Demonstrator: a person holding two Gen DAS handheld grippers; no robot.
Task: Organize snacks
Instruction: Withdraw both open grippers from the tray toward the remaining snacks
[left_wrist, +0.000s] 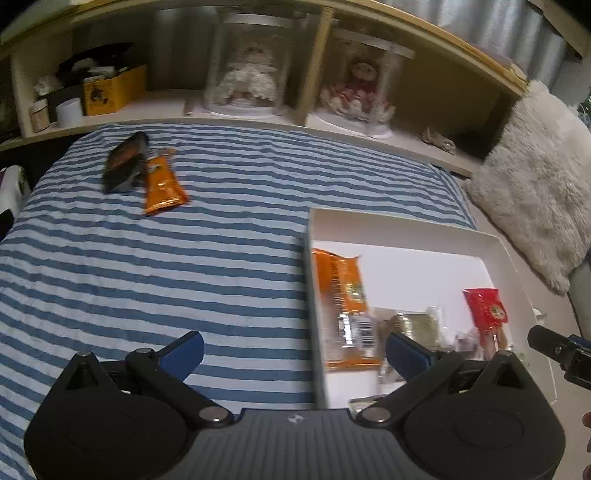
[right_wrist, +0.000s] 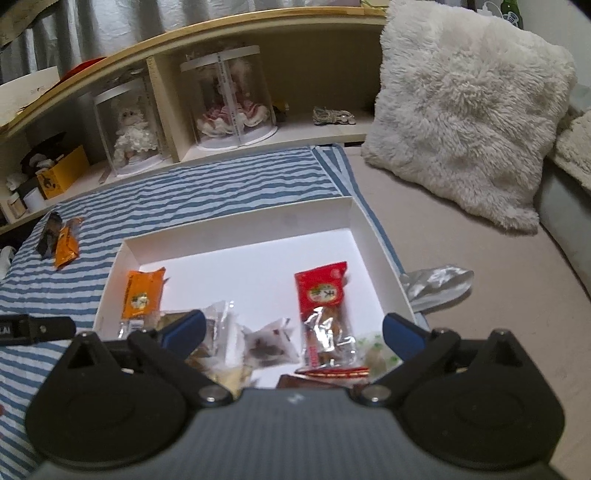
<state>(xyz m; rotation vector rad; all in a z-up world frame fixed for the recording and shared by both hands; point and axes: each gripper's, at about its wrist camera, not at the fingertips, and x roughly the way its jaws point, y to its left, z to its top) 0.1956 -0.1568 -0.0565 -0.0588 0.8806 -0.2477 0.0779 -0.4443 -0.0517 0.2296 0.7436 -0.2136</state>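
Overhead, both hand-held grippers gape wide, holding nothing: left hand-held gripper (left_wrist: 293, 354) above the bed's striped cover (left_wrist: 184, 266) at the left wall of the white box (right_wrist: 236, 225), right hand-held gripper (right_wrist: 291, 330) over the box's near end. Inside: orange packet (right_wrist: 142, 293) by the left wall, red packet (right_wrist: 325, 291) with white characters, too blurred to read, clear-wrapped pieces (right_wrist: 269, 341) between. Near the bed's far left corner lie an orange wrapper (left_wrist: 162, 184) touching a dark wrapper (left_wrist: 123, 162).
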